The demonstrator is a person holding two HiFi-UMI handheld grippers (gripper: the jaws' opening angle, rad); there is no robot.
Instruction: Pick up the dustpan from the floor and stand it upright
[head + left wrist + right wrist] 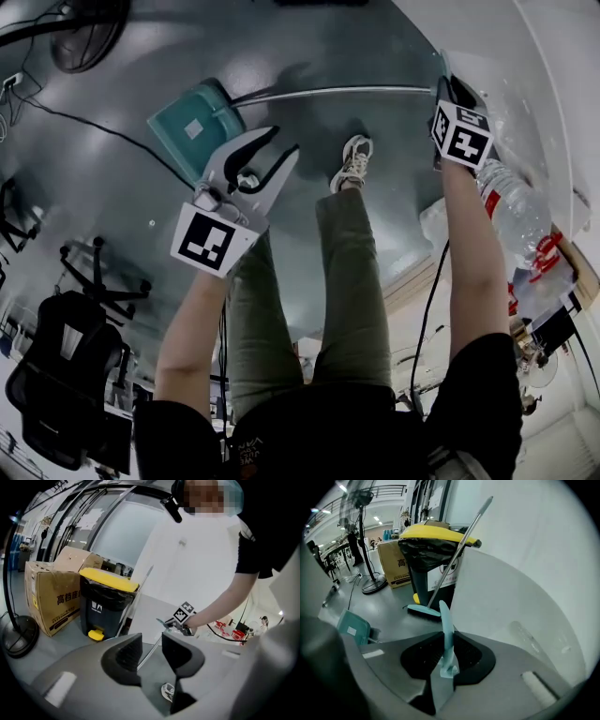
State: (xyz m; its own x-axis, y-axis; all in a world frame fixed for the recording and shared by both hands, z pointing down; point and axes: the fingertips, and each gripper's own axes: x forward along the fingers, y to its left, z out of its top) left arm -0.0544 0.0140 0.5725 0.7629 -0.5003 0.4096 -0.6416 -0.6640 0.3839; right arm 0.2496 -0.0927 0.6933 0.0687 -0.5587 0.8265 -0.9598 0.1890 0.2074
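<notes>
Your right claw (450,91) is clamped narrow on the teal end of the dustpan's handle (446,630); in the right gripper view that end stands upright between the two black pads, pinched from both sides; your left claw (281,142) is wide and holds nothing; in the left gripper view its pads stand apart, and the metal handle only shows beyond the gap, not touched. The dustpan (192,127) is teal, and in the head view it sits at ten o'clock of your left claw, close to it; its long handle (337,91) runs from the pan towards three o'clock, straight across to your right claw; I cannot tell whether the pan touches the grey floor (112,216). Your shoe (354,161) is at six o'clock of the handle's middle, between your two arms; a clear bottle (511,211) lies at five o'clock of your right claw. In the right gripper view a dark bin (433,559) with a yellow lid stands at twelve o'clock of the pads; a broom (459,555) leans on it with its teal head on the floor; a cardboard box (393,564) is just beside the bin at nine o'clock, and a standing fan (370,578) lies farther that way.
</notes>
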